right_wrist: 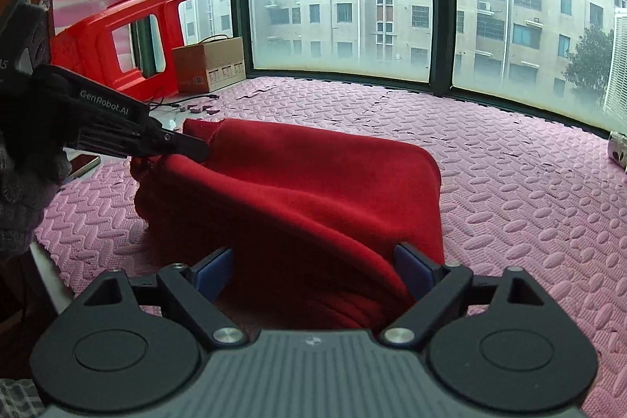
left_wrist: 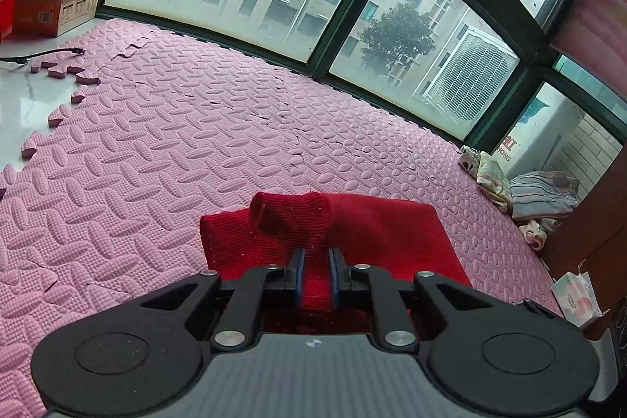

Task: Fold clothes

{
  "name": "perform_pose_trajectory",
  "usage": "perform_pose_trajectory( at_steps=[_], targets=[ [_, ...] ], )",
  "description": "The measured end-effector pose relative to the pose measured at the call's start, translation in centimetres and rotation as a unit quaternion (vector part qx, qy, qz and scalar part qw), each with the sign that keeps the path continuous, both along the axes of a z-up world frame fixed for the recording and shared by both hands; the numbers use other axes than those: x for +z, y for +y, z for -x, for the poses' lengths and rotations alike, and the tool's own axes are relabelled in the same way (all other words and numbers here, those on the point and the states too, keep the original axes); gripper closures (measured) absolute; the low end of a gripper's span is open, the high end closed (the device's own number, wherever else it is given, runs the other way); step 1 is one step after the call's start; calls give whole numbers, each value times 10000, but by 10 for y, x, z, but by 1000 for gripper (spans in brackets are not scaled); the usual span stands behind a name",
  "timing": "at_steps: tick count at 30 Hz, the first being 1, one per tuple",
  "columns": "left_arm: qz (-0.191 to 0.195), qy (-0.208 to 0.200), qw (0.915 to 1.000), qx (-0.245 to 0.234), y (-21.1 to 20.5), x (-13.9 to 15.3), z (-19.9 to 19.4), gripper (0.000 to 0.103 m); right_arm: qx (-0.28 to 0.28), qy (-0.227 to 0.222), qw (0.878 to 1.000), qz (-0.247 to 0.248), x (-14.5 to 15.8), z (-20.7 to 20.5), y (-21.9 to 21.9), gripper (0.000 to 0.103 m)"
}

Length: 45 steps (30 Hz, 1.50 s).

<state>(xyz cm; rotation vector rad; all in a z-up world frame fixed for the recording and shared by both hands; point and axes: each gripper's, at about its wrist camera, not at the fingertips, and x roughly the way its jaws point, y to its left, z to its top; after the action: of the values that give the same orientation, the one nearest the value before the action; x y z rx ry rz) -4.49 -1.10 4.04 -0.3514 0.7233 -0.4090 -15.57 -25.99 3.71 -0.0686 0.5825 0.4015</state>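
The red garment [right_wrist: 305, 190] lies partly folded; left claw [left_wrist: 315, 261] pinches its cuff, right claw [right_wrist: 313, 273] spread around a fold, not gripping.

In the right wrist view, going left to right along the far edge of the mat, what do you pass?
Red plastic chair → cardboard box → bare stretch of pink foam mat → small patterned item at the right edge.

Soft hazy daylight through the windows [right_wrist: 341, 10]; sharp, edges fisheye-bent.
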Motion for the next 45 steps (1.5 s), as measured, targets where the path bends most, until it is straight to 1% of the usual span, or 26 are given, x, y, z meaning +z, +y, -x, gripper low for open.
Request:
perform_pose_trajectory(
  at_steps=[3, 6, 9, 12, 15, 17, 19, 21, 25, 28, 32, 35, 40, 42, 45],
  targets=[
    [22, -52, 10000, -80, -1, 11, 3, 87, 15, 55, 9998, -172, 13, -3, -6, 12],
    [71, -177, 9997, -179, -5, 23, 3, 87, -1, 126, 9987, -494, 28, -13, -17, 12],
    [121, -289, 9992, -236, -10, 31, -3, 87, -146, 173, 9971, -724, 40, -33, -28, 12],
    [66, -272, 9994, -222, -15, 31, -14, 87, -323, 293, 9961, -761, 43, -58, -33, 14],
    [4, -185, 9997, -186, -17, 25, -23, 87, -402, 524, 9947, -791, 40, -89, -35, 20],
    [3, -107, 9999, -127, -15, 21, -27, 87, -390, 740, 9928, -853, 37, -106, -33, 30],
    [13, -34, 10000, -78, -12, 17, -31, 87, -391, 883, 9922, -782, 33, -119, -30, 35],
    [-6, 31, 10000, -45, -9, 13, -34, 87, -419, 955, 9928, -585, 28, -130, -24, 37],
    [-34, 171, 9998, 9, -6, 4, -39, 87, -480, 1205, 9904, -472, 15, -145, -19, 45],
    [51, 244, 9997, 33, -2, 0, -40, 87, -453, 1180, 9914, -354, 10, -144, -15, 45],
    [172, 251, 9995, 16, 0, 3, -39, 87, -368, 934, 9946, -263, 22, -130, -13, 44],
    [172, 204, 9996, 3, -1, 7, -36, 85, -81, 767, 9965, -318, 36, -110, -3, 44],
    [237, 226, 9994, 81, 2, 8, -33, 84, 554, 411, 9973, -258, 45, -76, 34, 45],
    [228, 213, 9995, 92, 2, 9, -32, 84, 782, 277, 9964, -164, 45, -67, 50, 45],
    [217, 201, 9995, 94, 3, 9, -30, 84, 956, -54, 9953, 122, 43, -54, 70, 45]
  ],
)
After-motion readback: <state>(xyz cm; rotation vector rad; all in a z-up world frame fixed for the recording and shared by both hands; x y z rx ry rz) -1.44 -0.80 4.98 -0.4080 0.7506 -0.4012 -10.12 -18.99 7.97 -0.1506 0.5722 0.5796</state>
